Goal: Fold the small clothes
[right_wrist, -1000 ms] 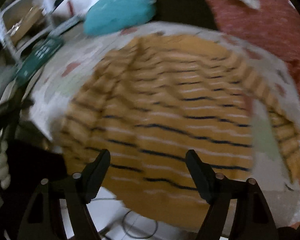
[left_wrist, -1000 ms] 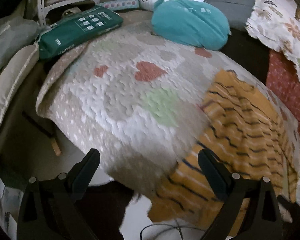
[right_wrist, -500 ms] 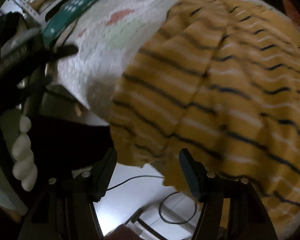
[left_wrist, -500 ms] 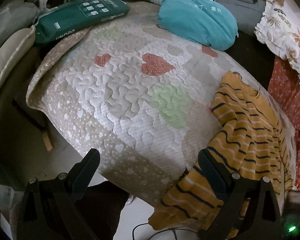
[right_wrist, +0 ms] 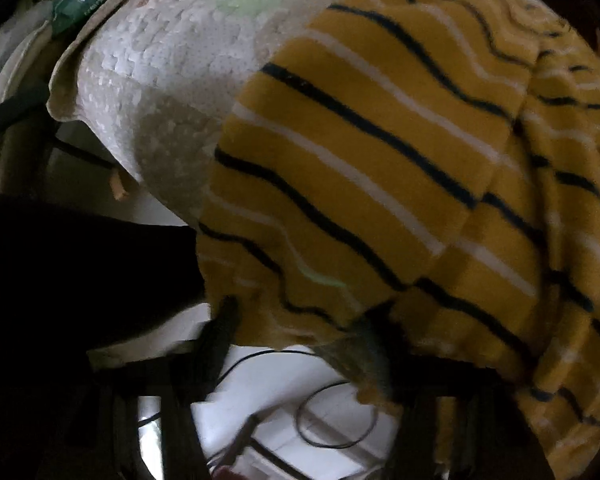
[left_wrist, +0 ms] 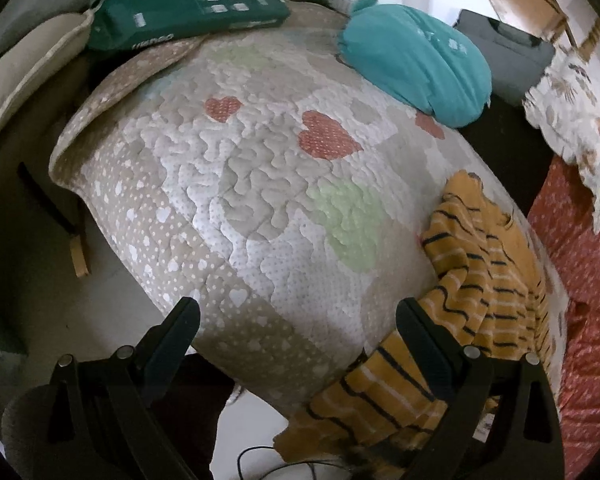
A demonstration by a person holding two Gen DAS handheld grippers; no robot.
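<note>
- On the right side of a quilted bedcover [left_wrist: 260,200] with heart patches lies a mustard-yellow striped top [left_wrist: 488,280], bunched into folds, with its lower part hanging over the near edge of the cover.
- Seen from the left wrist, the left gripper [left_wrist: 298,320] has its two black fingers [left_wrist: 172,336] spread wide, with nothing between them but bare quilt.
- Its right-hand finger stands just in front of the hanging yellow cloth; whether it touches the cloth cannot be told.
- Seen from the right wrist, the striped top [right_wrist: 380,160] fills most of the picture, draped over the cover's edge above a pale floor with a black cable [right_wrist: 332,416].
- The right gripper [right_wrist: 300,332] is dark and blurred at the bottom of that picture; its jaws are closing, and the lower hem of the top sits between them.
- Whether the pads already press on the hem cannot be told through the blur.
- At the far edge of the cover rest a teal cushion [left_wrist: 416,68] and a green packet [left_wrist: 188,12], both well apart from the top.
</note>
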